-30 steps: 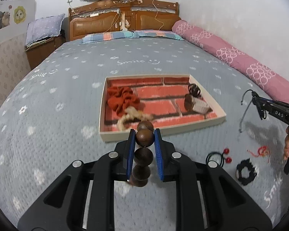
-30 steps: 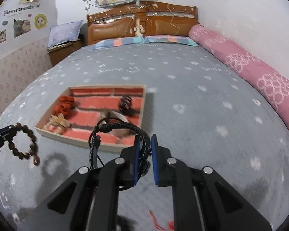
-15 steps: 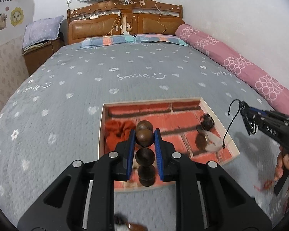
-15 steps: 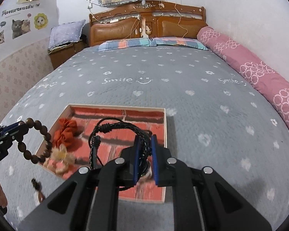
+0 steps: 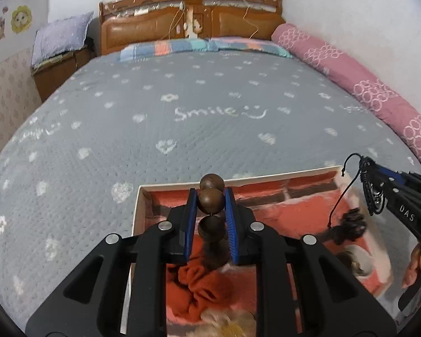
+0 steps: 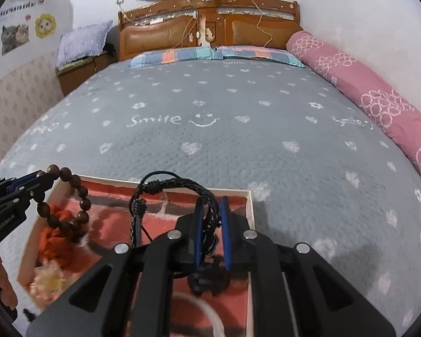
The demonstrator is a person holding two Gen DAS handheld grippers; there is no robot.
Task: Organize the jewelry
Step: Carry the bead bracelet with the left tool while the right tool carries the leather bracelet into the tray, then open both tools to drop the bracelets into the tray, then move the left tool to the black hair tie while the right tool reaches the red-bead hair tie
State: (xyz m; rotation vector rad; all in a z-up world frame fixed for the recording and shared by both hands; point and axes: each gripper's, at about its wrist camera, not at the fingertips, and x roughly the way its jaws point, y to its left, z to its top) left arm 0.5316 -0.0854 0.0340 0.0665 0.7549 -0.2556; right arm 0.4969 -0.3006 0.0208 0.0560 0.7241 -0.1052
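Observation:
My left gripper point(image 5: 210, 219) is shut on a brown wooden bead bracelet point(image 5: 210, 200), held above the left part of a shallow white-rimmed tray point(image 5: 238, 181) with a red brick-pattern floor. The bracelet hangs from it in the right wrist view point(image 6: 67, 196). My right gripper point(image 6: 210, 230) is shut on a black braided cord bracelet point(image 6: 176, 185), above the tray's right part point(image 6: 249, 224). It shows at the right of the left wrist view point(image 5: 370, 185). An orange scrunchie point(image 5: 199, 286), a cream scrunchie point(image 6: 47, 278) and a dark hair tie point(image 5: 348, 224) lie in the tray.
The tray lies on a grey bedspread point(image 6: 238, 140) with white hearts and "Smile" print. A pink bolster point(image 6: 365, 84) runs along the right wall. A wooden headboard point(image 6: 210, 25) and pillows stand at the far end, a nightstand point(image 6: 78, 75) at the far left.
Both grippers have moved forward and over the tray, each still holding its bracelet. The loose items on the bedspread near the front have left the views.

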